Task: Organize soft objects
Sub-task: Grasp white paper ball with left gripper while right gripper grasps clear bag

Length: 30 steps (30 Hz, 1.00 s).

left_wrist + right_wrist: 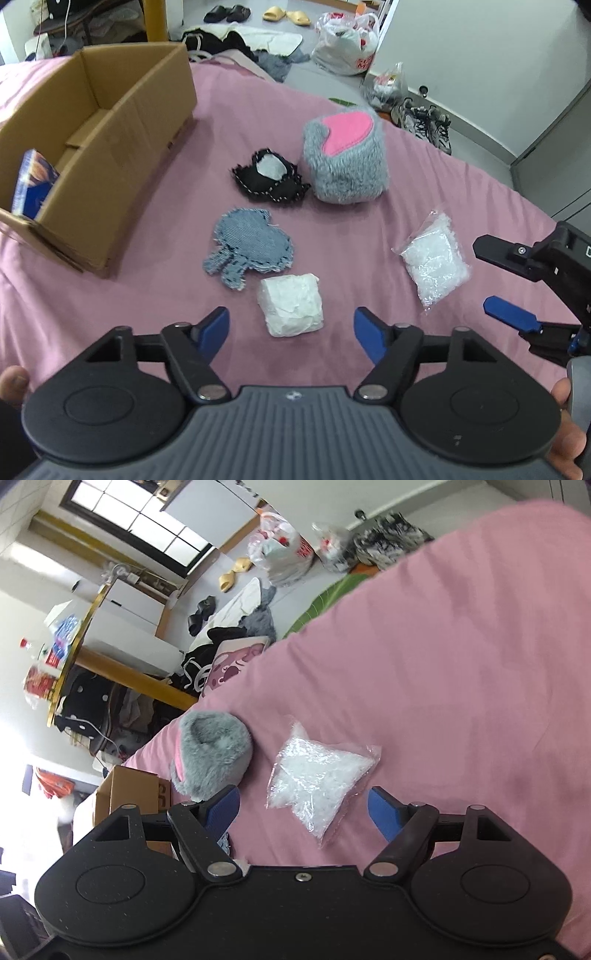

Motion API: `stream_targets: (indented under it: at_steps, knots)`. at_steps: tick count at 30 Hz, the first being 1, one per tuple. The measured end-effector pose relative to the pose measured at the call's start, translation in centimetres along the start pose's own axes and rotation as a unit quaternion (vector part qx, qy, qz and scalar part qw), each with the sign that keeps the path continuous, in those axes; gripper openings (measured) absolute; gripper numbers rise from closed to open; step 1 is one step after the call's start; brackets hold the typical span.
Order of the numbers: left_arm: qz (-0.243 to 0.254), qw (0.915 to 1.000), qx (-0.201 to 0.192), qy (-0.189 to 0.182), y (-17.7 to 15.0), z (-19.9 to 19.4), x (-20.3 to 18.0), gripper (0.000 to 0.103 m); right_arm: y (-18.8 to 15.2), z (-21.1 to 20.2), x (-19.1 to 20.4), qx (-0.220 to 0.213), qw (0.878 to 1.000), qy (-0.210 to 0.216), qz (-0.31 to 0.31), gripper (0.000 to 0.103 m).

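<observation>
**Q:** How do the two tools stand?

**A:** The left gripper (291, 334) has its blue pads spread wide and holds nothing; a white wad (291, 304) lies between and just beyond the tips. The right gripper (303, 812) is likewise spread and empty, with a clear bag (317, 779) of white filling just ahead of it. In the left view it enters from the right edge.

**Q:** Where do the soft things lie, and how do they look?

**A:** All rest on a pink sheet (369, 243). Beyond the wad, to the left, lies a frayed denim patch (249, 253); farther still a black patch (271, 181) with pale stitching and a white centre. Touching it on the right stands a grey plush (345, 158) with a pink top. The bag lies near right, well apart from the rest.

**Q:** Any container or legible writing?

**A:** An open carton (99, 147) stands far left, holding a blue packet (35, 182). No print can be read; red marks on the floor bags (347, 46) are blurred.
</observation>
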<state>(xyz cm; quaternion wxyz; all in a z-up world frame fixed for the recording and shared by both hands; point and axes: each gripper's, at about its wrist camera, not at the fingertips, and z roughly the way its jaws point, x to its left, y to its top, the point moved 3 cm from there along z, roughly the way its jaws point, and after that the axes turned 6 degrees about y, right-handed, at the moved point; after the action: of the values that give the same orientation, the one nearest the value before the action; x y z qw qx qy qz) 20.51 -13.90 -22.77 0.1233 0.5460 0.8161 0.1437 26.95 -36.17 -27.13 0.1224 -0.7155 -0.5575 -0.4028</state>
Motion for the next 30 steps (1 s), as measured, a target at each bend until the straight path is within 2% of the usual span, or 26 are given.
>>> stream_targets:
  at_steps: [4,6,11,17,20,22,25,30]
  knots:
    - [-0.007,0.9999,0.006,0.005,0.2,1.4,-0.3,0.068,0.2,1.1,-0.5,0.009,1.000,-0.007,0.003,0.066]
    - [-0.009,0.9999,0.011,0.006,0.3,2.0,-0.3,0.064,0.4,1.5,-0.6,0.011,1.000,-0.011,0.003,0.065]
    - [-0.019,0.9993,0.033,0.003,0.4,3.4,0.1,0.042,0.7,2.4,-1.0,0.021,1.000,-0.015,0.006,0.064]
    - [-0.026,0.9991,0.033,-0.008,0.4,3.6,0.4,0.040,0.9,3.9,-1.0,0.031,0.999,-0.030,0.006,0.060]
    - [-0.029,0.9990,0.033,-0.012,0.5,3.1,0.6,0.040,0.8,4.2,-1.2,0.038,0.999,-0.034,0.011,0.050]
    - [-0.027,0.9991,0.029,-0.014,0.5,2.6,0.7,0.040,0.8,4.1,-1.1,0.037,0.999,-0.029,0.012,0.037]
    - [-0.026,0.9992,0.024,-0.019,0.7,1.7,0.9,0.040,0.6,3.6,-0.9,0.037,0.999,-0.023,0.009,0.027]
    - [-0.022,0.9993,0.004,-0.031,1.1,-0.8,1.3,0.040,-0.2,2.1,-0.3,0.040,0.999,-0.030,-0.003,0.024]
